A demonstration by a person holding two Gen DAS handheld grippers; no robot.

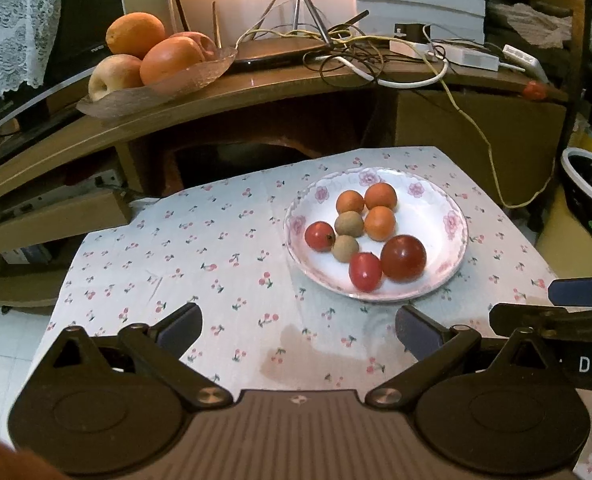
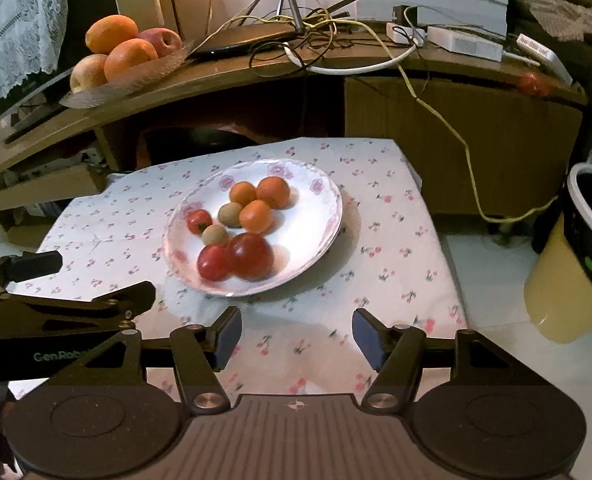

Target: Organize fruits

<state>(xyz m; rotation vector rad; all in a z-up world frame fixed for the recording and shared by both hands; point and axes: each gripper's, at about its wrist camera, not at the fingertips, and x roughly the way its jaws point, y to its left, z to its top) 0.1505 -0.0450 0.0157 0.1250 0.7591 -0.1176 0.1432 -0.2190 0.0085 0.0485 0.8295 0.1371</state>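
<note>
A white floral plate (image 1: 447, 248) (image 2: 319, 216) sits on a cherry-print tablecloth (image 1: 200, 248) (image 2: 391, 248). It holds three small oranges (image 1: 379, 223) (image 2: 256, 216), two brown kiwis (image 1: 349, 223) (image 2: 230, 214) and three red tomatoes (image 1: 403, 258) (image 2: 252, 256). My left gripper (image 1: 297, 328) is open and empty, above the cloth near the plate's front. My right gripper (image 2: 297, 336) is open and empty, just in front of the plate. Each gripper shows at the edge of the other's view.
A glass dish (image 1: 184, 80) (image 2: 136, 80) with large oranges and apples stands on the wooden desk (image 1: 280, 84) behind, beside tangled cables (image 1: 375, 52) and a router. A yellow bin (image 2: 575, 256) stands on the floor at the right.
</note>
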